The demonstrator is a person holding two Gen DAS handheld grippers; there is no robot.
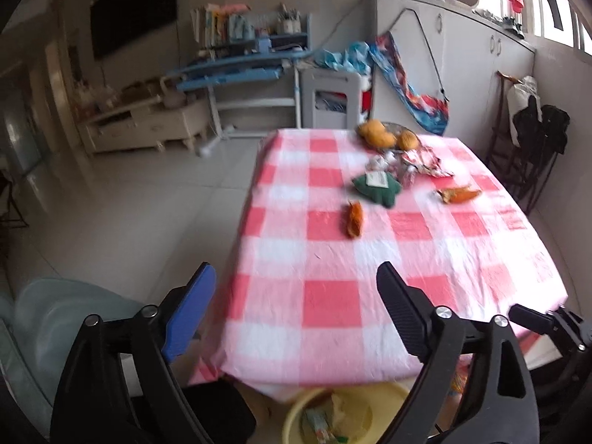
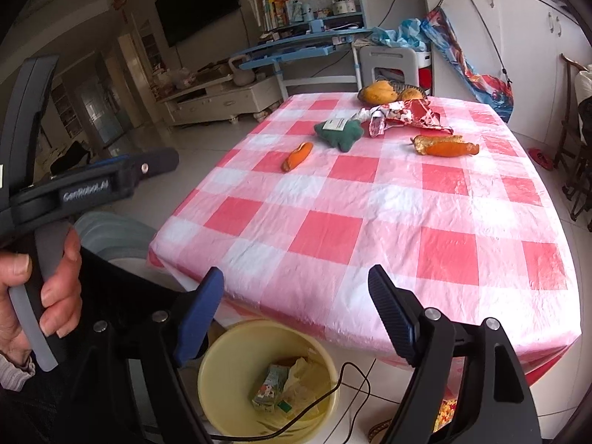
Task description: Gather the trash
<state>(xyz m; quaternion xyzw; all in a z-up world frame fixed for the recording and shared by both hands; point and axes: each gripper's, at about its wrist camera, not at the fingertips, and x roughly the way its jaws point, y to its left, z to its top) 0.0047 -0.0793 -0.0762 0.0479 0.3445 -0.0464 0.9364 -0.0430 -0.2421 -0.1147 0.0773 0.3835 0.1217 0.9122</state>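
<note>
Evidently between picks: both grippers hanging back over the near edge of the surface [image 2: 370, 222], nothing gripped, with the yellow bin [image 2: 222, 377] on the floor just below that edge, a small carton [image 2: 270, 390] and crumpled paper already inside.

Best done by taking the closest scrap first. Nearest along the checked cloth: the small orange peel [image 2: 297, 156]; beyond it, the green fabric piece with a white label [image 2: 338, 131]; off to the right, the long orange peel [image 2: 446, 146]; behind, the crumpled red-and-white wrapper [image 2: 403, 114], just beside whole fruit [image 2: 377, 92] at the far end, probably to be left alone. Worth coming down steeply on the thin peel, straddling its narrow width, pinching low against the cloth without snagging the plastic sheet, then carrying back and dropping over the bin mouth, clear of the black cable [image 2: 347, 373] crossing the rim.

Right gripper [image 2: 296, 292]: fingers spread wide, empty, touching nothing. Left gripper [image 1: 296, 288]: fingers likewise splayed wide, empty, hovering above the near corner of the cloth.
</note>
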